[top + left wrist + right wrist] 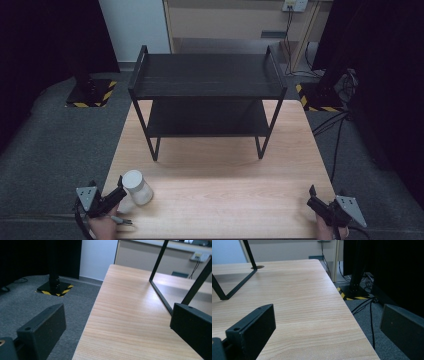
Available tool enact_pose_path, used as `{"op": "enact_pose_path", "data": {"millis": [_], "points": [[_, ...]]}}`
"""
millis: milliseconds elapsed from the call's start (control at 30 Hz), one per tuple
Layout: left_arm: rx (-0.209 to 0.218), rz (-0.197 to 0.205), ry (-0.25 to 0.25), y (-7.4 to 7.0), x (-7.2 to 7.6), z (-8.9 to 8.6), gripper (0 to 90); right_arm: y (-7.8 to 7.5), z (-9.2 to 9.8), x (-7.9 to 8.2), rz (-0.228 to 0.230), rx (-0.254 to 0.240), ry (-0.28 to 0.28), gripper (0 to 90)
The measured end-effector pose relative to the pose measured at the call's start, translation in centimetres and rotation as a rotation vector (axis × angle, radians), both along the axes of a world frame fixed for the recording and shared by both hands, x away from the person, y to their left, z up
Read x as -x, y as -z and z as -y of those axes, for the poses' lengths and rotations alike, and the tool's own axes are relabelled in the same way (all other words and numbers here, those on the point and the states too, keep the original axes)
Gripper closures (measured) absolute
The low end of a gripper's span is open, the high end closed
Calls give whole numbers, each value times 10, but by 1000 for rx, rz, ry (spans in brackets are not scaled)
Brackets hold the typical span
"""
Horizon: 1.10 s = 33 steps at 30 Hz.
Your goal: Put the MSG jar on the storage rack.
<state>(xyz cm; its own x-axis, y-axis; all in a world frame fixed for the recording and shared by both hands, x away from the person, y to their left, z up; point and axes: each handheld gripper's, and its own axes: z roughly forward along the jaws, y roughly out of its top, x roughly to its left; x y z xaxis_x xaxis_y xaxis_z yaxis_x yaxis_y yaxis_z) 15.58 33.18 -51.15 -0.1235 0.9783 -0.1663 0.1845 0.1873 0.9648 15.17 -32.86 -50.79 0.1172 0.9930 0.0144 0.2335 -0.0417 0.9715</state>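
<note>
Item 1: table (210, 200), light wood-grain top, standing on grey carpet (55, 140).

Item 2: black 2-tier shelf rack (207, 75) on thin metal legs, standing at the far half of the table, centred between its left and right edges. Both tiers appeared bare.

Item 3: white jar (137, 187) with a white lid, lying tilted on the table near its front left corner, just beside the left gripper's tips; whether they touched could not be told.

Item 4: left gripper (116, 192), held at the front left corner of the table, pointing toward the far right. In the left gripper view its 2 black jaws stood wide apart with nothing between them, 1 over the carpet and 1 over the table.

Item 5: right gripper (314, 199), held at the front right corner of the table, well apart from the jar. In the right gripper view its jaws stood wide apart and held nothing, straddling the table's right edge.

Item 6: 2 black stands with yellow-and-black striped bases (92, 92), on the carpet off the table's far corners. Cables (335, 125) ran across the carpet on the right.
</note>
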Motion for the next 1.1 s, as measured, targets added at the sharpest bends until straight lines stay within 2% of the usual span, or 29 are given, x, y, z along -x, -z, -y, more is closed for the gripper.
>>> {"op": "enact_pose_path", "data": {"millis": [200, 400, 533, 567, 600, 700, 833, 900, 967, 1000, 1067, 1100], "points": [[6, 16, -22, -4, 8, 4, 0, -1, 0, 0, -6, 1, -1, 5], [46, 68, -97, -12, 28, 20, 0, -1, 0, -1, -8, 2, -2, 5], [50, 128, -99, -20, 39, 32, 0, -1, 0, -1, -6, 1, -5, 5], [39, 150, -99, -23, 44, 35, 0, -1, 0, 0, -5, -2, -5, 5], [39, 150, -99, -23, 44, 35, 0, -1, 0, 0, -5, -2, -5, 5], [6, 194, -77, -34, 56, 39, 0, 0, 1, 0, -2, -5, -7, 5], [-15, 242, -29, -44, 68, 45, 0, 0, 0, 0, -3, 5, -10, 5], [-35, 246, -2, -49, 71, 49, 1, 0, 0, 0, -5, 6, -11, 5], [-33, 256, 12, -50, 73, 51, 2, -1, 0, 0, -5, 2, -11, 5], [-30, 262, 35, -52, 74, 52, 2, -1, 0, 0, -5, 2, -11, 5], [-54, 250, 77, -58, 74, 62, 2, -1, 1, 0, -4, -3, -11, 4], [-54, 250, 77, -58, 74, 62, 2, -1, 1, 0, -4, -3, -11, 4]]}}
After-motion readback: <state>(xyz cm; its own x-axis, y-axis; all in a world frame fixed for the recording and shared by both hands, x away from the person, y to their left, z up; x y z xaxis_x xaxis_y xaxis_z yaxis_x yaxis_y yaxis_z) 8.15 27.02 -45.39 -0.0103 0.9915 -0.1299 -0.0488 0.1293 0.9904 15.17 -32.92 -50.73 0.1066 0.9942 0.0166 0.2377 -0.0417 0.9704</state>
